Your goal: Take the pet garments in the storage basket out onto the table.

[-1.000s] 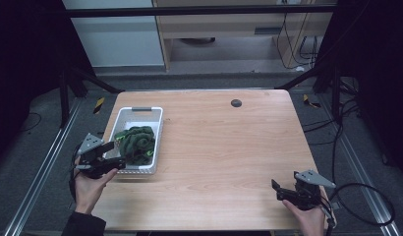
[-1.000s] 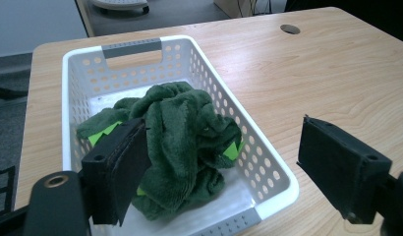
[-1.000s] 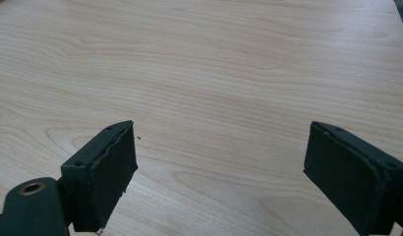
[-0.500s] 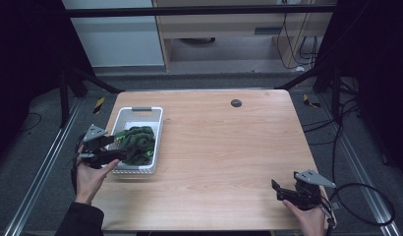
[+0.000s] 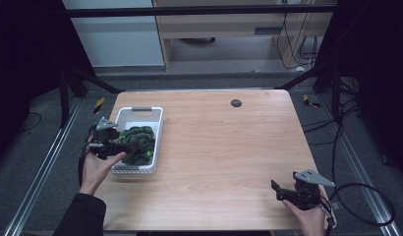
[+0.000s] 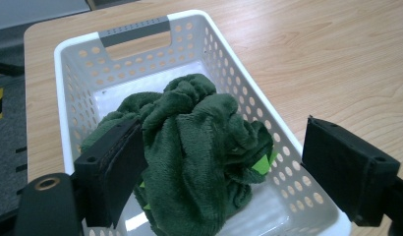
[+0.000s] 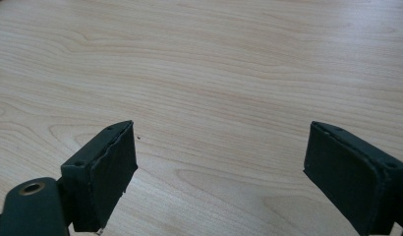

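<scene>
White basket (image 5: pixel 138 169) sits at the wooden table's (image 5: pixel 229 147) left edge.

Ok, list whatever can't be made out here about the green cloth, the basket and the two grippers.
- What kind of item the crumpled dark green fleece cloth is: bunched up in the left gripper view, bright green patch mostly folded under.
- The white perforated plastic basket floor beneath it: covered by the cloth.
- The basket's near corner: cut off by the frame's bottom edge.
- The small dark round spot on the wooden table: too small in the high view.
- Whether the left gripper touches the cloth: unclear.
</scene>
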`<state>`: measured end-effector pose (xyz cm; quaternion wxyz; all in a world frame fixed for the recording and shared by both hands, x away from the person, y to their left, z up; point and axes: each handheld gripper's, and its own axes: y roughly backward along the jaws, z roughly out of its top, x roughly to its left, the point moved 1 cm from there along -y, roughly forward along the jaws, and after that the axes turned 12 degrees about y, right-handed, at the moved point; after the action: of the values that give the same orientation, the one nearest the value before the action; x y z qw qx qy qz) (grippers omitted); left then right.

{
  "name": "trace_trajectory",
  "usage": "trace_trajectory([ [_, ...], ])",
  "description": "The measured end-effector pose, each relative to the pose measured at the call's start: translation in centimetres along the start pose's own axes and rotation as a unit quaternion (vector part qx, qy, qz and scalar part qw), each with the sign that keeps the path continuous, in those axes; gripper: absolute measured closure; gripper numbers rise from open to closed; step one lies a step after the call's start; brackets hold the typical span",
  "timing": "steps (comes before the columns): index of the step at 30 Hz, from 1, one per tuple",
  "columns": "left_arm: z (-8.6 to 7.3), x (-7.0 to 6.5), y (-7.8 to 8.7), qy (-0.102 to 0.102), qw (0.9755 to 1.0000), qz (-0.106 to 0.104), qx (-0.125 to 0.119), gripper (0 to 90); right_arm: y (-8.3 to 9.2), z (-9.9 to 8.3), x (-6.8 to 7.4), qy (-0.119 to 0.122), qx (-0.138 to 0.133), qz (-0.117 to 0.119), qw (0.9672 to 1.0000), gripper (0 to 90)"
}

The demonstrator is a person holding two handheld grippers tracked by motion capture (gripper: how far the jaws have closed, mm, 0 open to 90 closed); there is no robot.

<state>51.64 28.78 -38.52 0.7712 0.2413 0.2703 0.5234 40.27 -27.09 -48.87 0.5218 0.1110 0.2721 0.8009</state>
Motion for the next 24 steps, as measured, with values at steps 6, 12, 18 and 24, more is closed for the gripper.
trace_trajectory([
  [6,0.4,0.2,-0.6,0.001,0.9999,0.008,0.011,15.1,0.0,0.0,0.0,0.0,0.002,0.002,1.0,12.3],
  [12,0.8,0.4,-1.2,-0.001,0.9996,0.012,0.024,14.3,-0.1,0.0,0.0,0.0,0.002,0.003,1.0,12.3],
  [18,1.2,0.3,-1.9,-0.007,0.9992,0.019,0.035,13.6,0.0,0.0,0.0,-0.001,0.003,0.004,1.0,12.3],
  [24,1.5,0.4,-2.6,-0.007,0.9986,0.026,0.046,12.8,-0.1,0.0,-0.1,0.006,0.002,0.003,1.0,12.2],
])
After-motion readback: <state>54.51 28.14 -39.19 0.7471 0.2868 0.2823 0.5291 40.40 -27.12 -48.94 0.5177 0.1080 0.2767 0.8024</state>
